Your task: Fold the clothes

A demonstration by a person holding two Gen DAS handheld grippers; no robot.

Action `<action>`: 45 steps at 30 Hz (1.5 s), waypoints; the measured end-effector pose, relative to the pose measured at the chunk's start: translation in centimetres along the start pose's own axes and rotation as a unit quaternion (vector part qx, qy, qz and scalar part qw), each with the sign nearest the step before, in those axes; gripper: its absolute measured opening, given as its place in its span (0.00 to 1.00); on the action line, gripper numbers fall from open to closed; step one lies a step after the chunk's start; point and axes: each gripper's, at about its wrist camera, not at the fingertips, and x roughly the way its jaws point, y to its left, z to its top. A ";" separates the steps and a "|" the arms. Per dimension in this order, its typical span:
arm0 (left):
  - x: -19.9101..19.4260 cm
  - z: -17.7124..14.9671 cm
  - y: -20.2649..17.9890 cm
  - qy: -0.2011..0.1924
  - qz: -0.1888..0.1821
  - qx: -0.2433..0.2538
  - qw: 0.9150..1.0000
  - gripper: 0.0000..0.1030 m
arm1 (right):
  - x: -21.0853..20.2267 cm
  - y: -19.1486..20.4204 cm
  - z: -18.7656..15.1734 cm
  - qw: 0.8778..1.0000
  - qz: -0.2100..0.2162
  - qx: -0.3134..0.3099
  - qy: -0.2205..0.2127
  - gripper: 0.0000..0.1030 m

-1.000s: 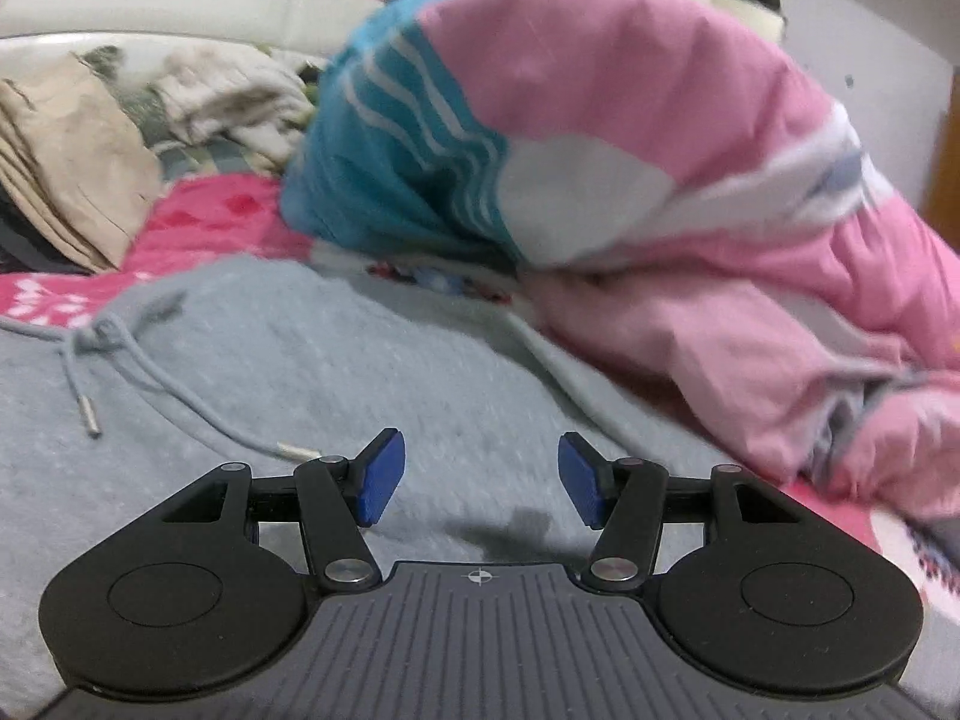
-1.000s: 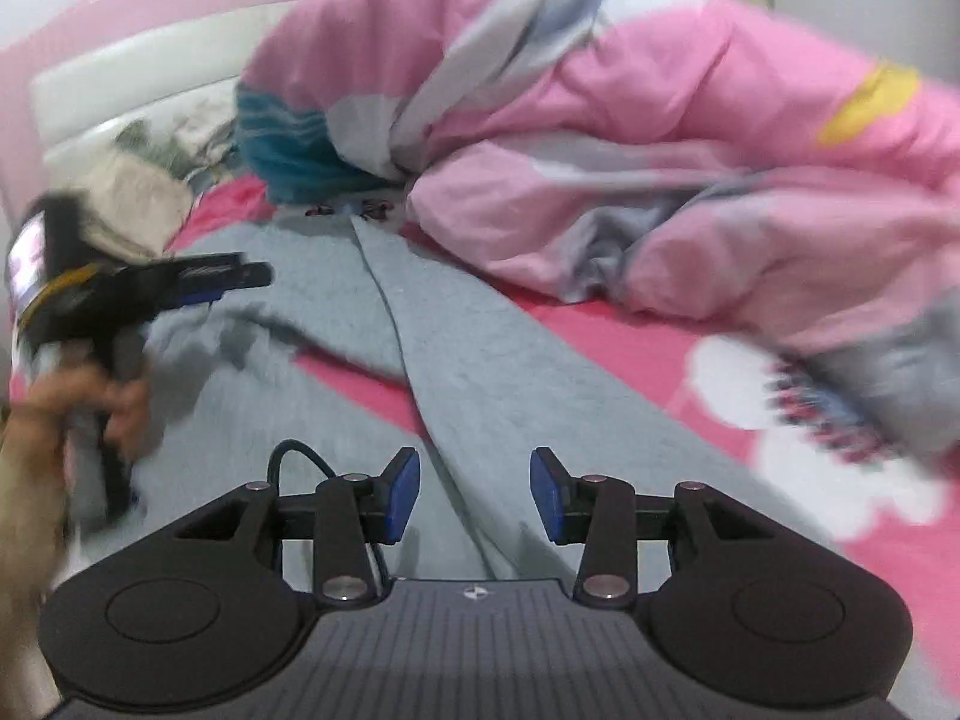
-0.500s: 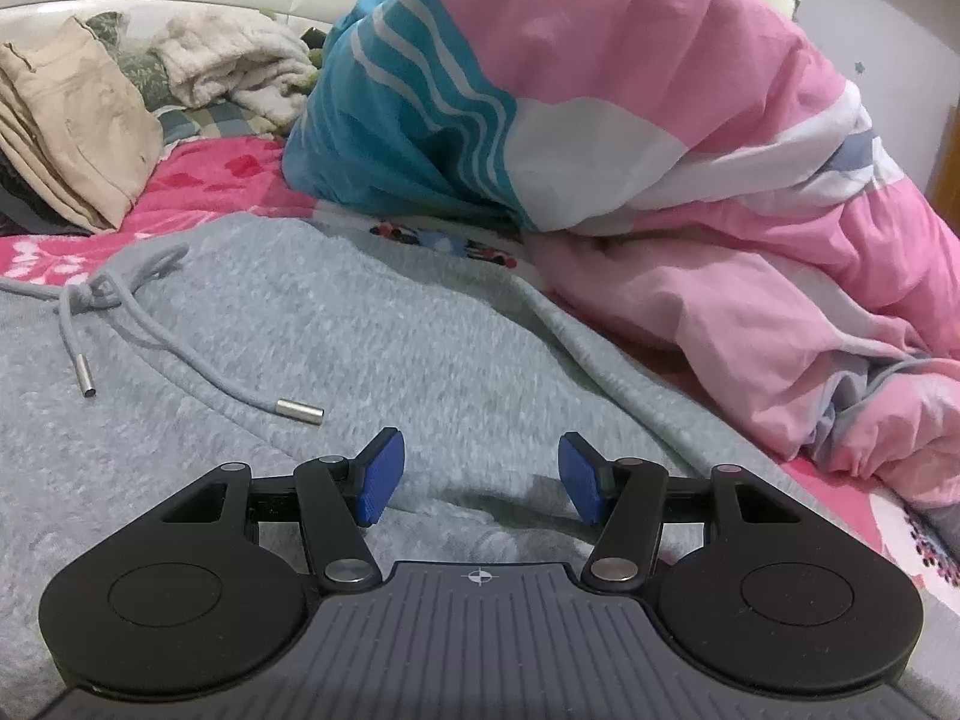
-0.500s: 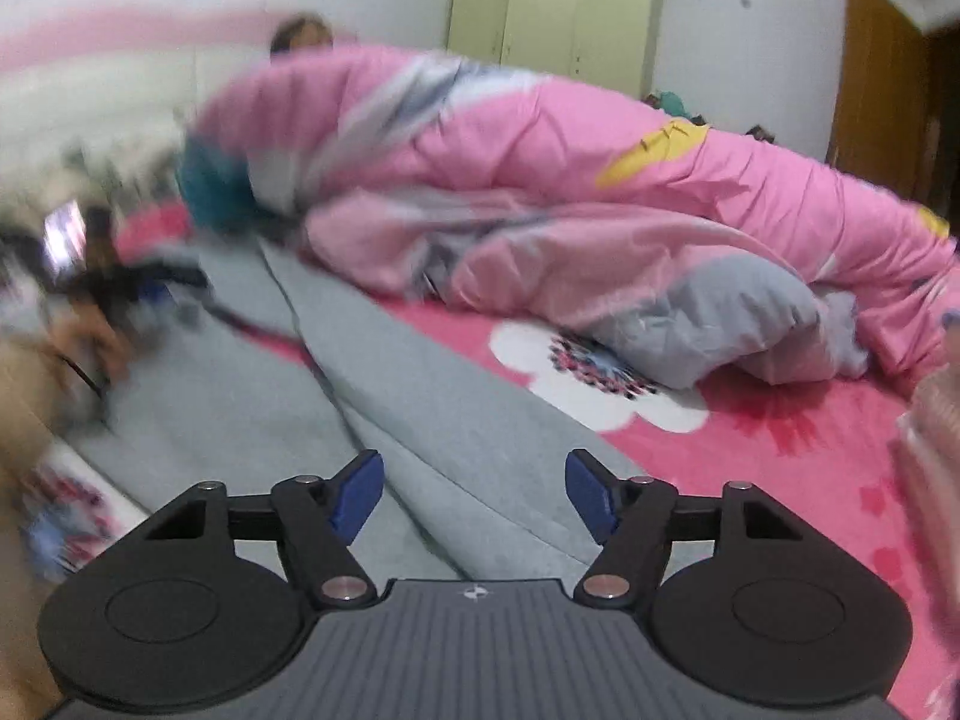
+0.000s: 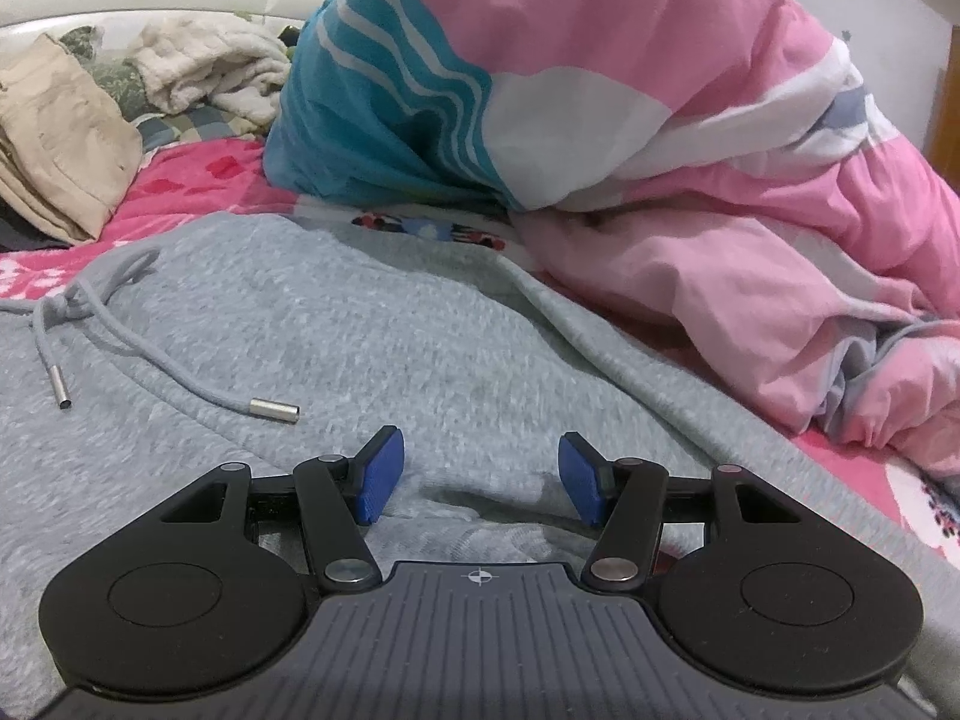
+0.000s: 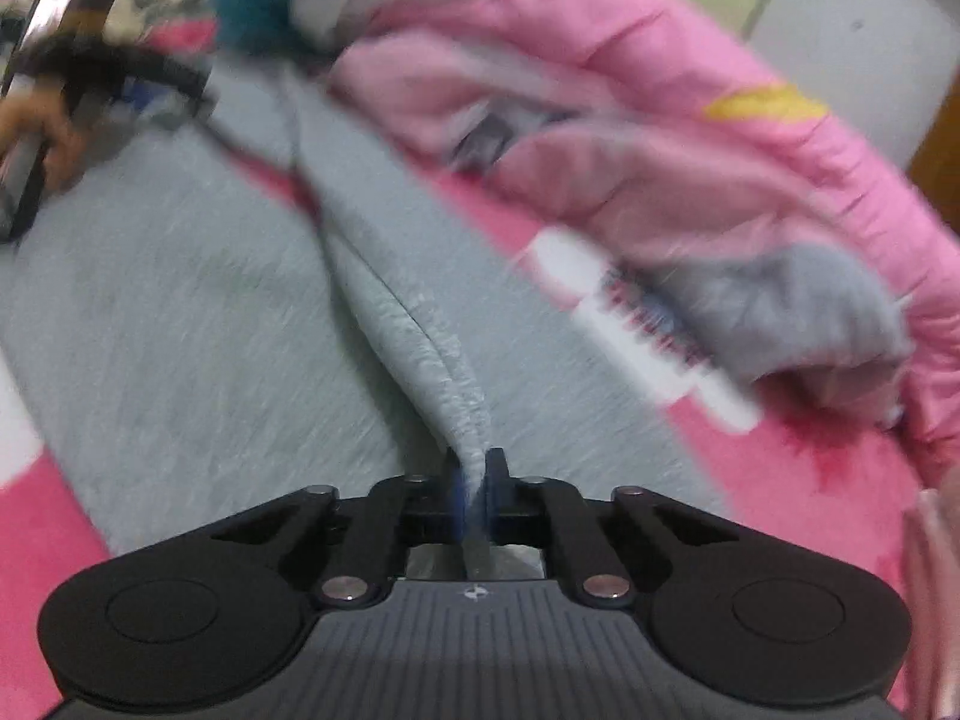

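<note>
A grey hoodie [image 5: 372, 348] lies spread on the bed, its drawstring with metal tips [image 5: 273, 411] across the chest. My left gripper [image 5: 477, 480] hovers low over the grey fabric, open, nothing between its blue pads. In the blurred right wrist view, my right gripper [image 6: 474, 489] is shut on a raised ridge of the grey hoodie [image 6: 438, 354], pinched between the pads. The other hand-held gripper [image 6: 90, 60] and a hand show at the upper left there.
A bulky pink, white and teal quilt [image 5: 630, 108] is heaped along the far and right side of the bed. Folded beige clothes [image 5: 60, 138] and a cream towel [image 5: 210, 72] sit at the back left. The pink flowered bedsheet [image 6: 798, 480] lies to the right.
My right gripper went from open to shut on a fold of the hoodie and swung, blurring its view. The left gripper edged a little closer over the fabric, still open.
</note>
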 end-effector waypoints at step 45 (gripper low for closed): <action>0.2 0.2 0.3 0.005 0.003 -0.011 1.000 0.55 | 29.3 -0.7 23.6 0.946 0.199 0.250 0.055 0.42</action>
